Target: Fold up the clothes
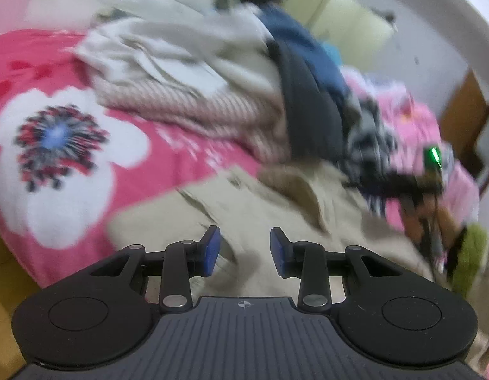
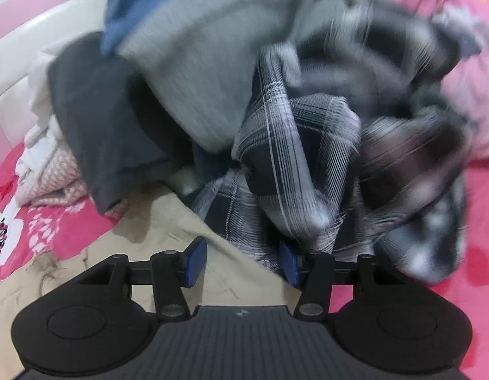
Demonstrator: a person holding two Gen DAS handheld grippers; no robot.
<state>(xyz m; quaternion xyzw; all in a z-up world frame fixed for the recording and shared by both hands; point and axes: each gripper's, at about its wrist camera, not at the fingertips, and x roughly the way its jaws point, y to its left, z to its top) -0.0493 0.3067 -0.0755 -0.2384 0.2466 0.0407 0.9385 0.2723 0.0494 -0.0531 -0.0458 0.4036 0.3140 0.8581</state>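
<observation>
Both grippers spread and empty, left gripper [image 1: 243, 247] over the beige garment [image 1: 276, 209] on the bed, right gripper [image 2: 241, 261] just under the plaid shirt [image 2: 307, 145], which might snag and drag the pile onto it.

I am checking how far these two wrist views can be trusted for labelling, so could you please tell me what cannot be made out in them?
- Right wrist view: motion blur smears the plaid garment; whether it touches the right gripper is unclear, since its hem covers one pad.
- Left wrist view: the right gripper is a blurred dark shape; its jaws cannot be read.
- Both views: the beige garment is cut off by the left gripper body and the frame edge.
</observation>
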